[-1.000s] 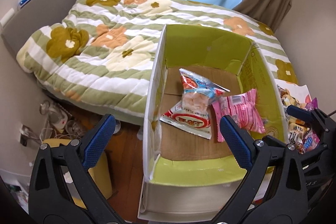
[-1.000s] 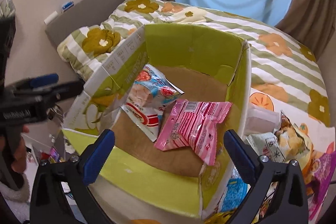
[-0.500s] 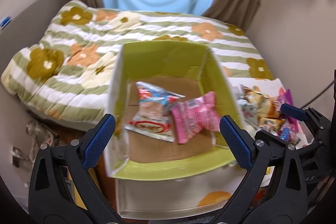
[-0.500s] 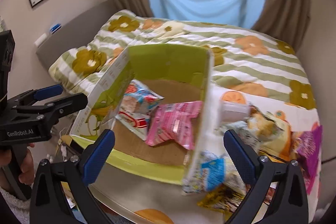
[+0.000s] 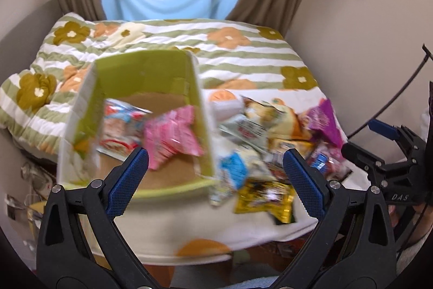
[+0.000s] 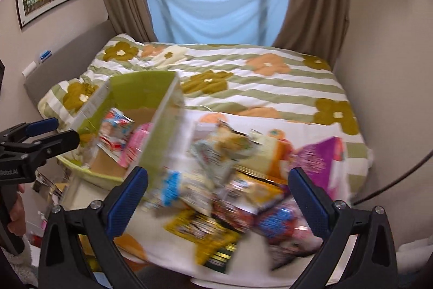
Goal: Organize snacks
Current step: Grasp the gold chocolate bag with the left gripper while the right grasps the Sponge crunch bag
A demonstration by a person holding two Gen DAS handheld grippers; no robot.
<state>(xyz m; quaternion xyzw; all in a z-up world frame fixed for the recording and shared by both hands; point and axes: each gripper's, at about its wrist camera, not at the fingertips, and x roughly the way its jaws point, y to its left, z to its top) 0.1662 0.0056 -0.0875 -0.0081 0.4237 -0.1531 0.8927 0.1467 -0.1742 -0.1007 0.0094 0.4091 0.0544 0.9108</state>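
A green cardboard box (image 5: pixel 151 67) sits on the bed's near left corner, also in the right wrist view (image 6: pixel 140 91). It holds a pink snack bag (image 5: pixel 173 134) and a red-and-white bag (image 5: pixel 119 126). A pile of loose snack packets (image 5: pixel 270 142) lies to its right, with a yellow packet (image 5: pixel 265 197) in front and a purple bag (image 6: pixel 319 156) at the right. My left gripper (image 5: pixel 216 175) is open and empty, above the box's near right corner. My right gripper (image 6: pixel 217 197) is open and empty, above the pile. The frames are blurred.
The bed (image 6: pixel 243 77) has a striped flowered quilt and fills the room up to the curtained window (image 6: pixel 216 10). Walls close in on the right. The floor at the left of the bed holds clutter (image 5: pixel 32 180). A cable (image 5: pixel 400 91) hangs at the right.
Both grippers have pulled back and swung to the right. The box has slid left in both views and the snack pile has come into view. Both stay open.
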